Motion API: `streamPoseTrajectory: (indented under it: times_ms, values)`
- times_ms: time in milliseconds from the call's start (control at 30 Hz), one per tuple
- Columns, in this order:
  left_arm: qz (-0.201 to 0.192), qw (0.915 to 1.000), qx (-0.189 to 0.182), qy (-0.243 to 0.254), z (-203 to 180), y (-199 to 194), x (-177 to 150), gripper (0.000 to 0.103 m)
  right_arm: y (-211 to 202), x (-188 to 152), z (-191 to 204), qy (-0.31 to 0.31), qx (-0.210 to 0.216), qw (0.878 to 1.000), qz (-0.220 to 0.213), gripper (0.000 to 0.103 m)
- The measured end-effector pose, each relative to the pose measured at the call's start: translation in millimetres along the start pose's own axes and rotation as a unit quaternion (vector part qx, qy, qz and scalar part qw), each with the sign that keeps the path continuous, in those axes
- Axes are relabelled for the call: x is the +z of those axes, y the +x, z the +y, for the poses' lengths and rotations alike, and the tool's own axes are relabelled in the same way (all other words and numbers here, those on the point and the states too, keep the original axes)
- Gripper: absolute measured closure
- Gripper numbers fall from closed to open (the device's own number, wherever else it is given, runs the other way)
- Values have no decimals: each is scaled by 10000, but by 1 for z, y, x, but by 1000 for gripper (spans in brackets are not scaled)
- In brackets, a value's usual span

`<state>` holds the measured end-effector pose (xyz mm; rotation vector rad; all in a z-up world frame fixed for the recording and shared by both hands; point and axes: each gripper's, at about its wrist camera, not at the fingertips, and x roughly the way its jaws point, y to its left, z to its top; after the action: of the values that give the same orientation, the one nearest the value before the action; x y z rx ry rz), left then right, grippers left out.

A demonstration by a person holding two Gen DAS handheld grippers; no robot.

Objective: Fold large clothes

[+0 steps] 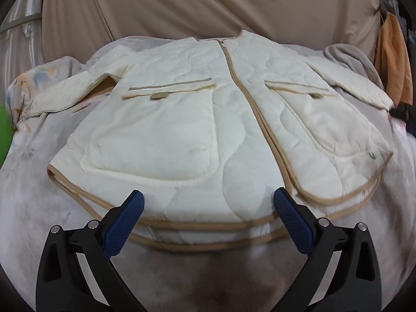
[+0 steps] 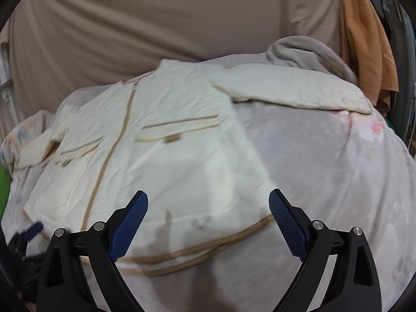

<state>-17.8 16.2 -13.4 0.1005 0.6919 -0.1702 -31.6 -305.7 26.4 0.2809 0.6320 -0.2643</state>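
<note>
A cream quilted jacket [image 1: 197, 119] with tan trim and a tan front zip lies spread flat, front up, on a pale grey blanket [image 1: 39, 208]. Both sleeves stretch out to the sides, and two large patch pockets show. My left gripper [image 1: 208, 197] hovers open over the hem near the zip, holding nothing. In the right wrist view the same jacket [image 2: 166, 161] lies left of centre, its right sleeve [image 2: 299, 91] reaching far right. My right gripper [image 2: 208, 197] stands open above the jacket's lower right corner, empty. The left gripper's blue pad [image 2: 35, 230] peeks in at lower left.
A beige curtain [image 1: 182, 5] hangs behind the bed. An orange cloth [image 2: 364, 39] hangs at the far right beside dark items. A grey fleece bundle [image 2: 304, 52] lies behind the right sleeve. Something green [image 1: 5, 127] sits at the left edge. Bare blanket [image 2: 325, 182] spreads right of the jacket.
</note>
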Motion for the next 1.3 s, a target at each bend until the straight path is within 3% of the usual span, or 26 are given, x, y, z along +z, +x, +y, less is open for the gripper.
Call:
streamPoseTrajectory:
  times_ms: [167,300,433,533,600,667,733,800,867,933,1000,1100,1167,1267,1300]
  values:
    - [-454,9986,-220,137,-9,-21,-1,5,60,63,-130,1126,-466,9925,100,11]
    - [-449,9978,-254,427,-20,-28,0,5,115,94,-224,2164,-750,9733,158,11]
    - [-375,9974,-279,544,-18,-28,11,5,151,108,-283,3168,-617,9465,92,11]
    - [-224,9975,-411,522,-11,-21,21,5,163,119,-299,3492,-576,9352,-87,11]
    - [-327,9972,-346,572,-6,-22,28,5,170,133,-298,3452,-648,9360,-228,30]
    - [-600,9963,-91,613,2,-25,37,5,175,149,-285,3291,-748,9411,-184,71]
    - [-757,9956,54,551,15,-24,51,5,172,175,-255,2926,-732,9527,-373,85]
    - [-816,9960,168,333,33,-19,67,5,160,205,-202,2384,-408,9675,-739,87]
    - [-787,9965,263,37,52,-12,84,5,149,229,-137,1729,72,9800,-979,88]
    - [-710,9967,319,-244,71,-4,98,5,139,245,-45,858,768,9873,-1090,89]
    - [-699,9957,319,-516,89,2,112,5,136,245,38,141,1405,9848,-1012,89]
    - [-812,9937,357,-684,108,11,132,5,150,217,161,-760,2274,9692,-559,89]
    - [-939,9926,437,-627,114,19,147,5,170,183,233,-1279,2569,9579,-110,86]
    - [-874,9941,267,-587,119,44,173,5,199,132,305,-1896,2641,9439,576,73]
    - [-812,9947,184,-603,120,52,179,5,201,117,316,-2031,2617,9409,709,73]
